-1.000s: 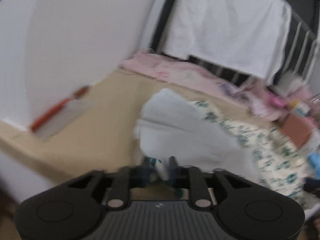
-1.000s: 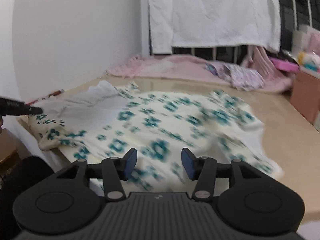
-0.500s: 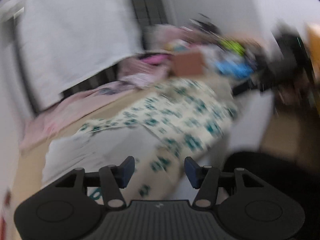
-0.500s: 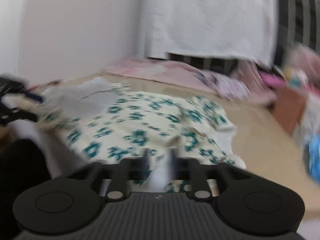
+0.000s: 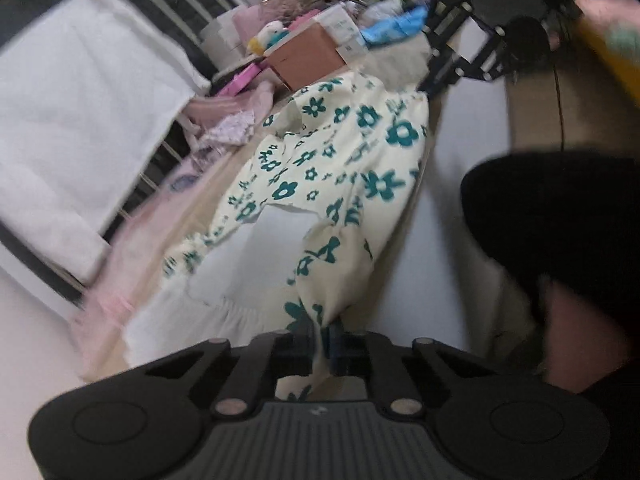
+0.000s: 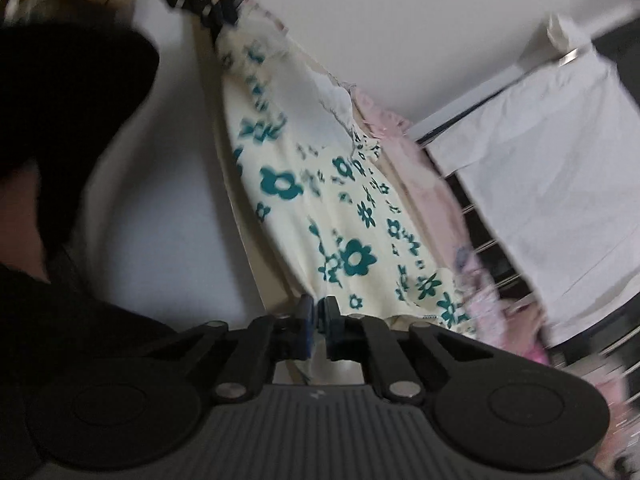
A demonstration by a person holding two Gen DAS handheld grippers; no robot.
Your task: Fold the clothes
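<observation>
A cream garment with teal flowers (image 5: 340,184) is stretched taut between my two grippers, partly lying on the tan table (image 5: 216,176). My left gripper (image 5: 320,344) is shut on one corner of the garment, its white inner side (image 5: 248,272) showing nearby. In the right wrist view the floral garment (image 6: 320,208) runs away from my right gripper (image 6: 317,320), which is shut on another corner. The far end of the cloth leads to the other gripper (image 6: 216,4) at the top left. In the left wrist view the right gripper (image 5: 472,52) shows at the top right.
A white sheet (image 5: 80,120) hangs over a dark rail at the back. Pink clothes (image 5: 224,120) lie along the table's far side. A brown box (image 5: 308,56) and clutter stand at the table's end. The person's dark clothing (image 5: 560,216) fills the near side.
Both grippers have closed on corners of the floral garment and swung outward and sideways, pulling it taut. The left gripper was open half a second ago.
</observation>
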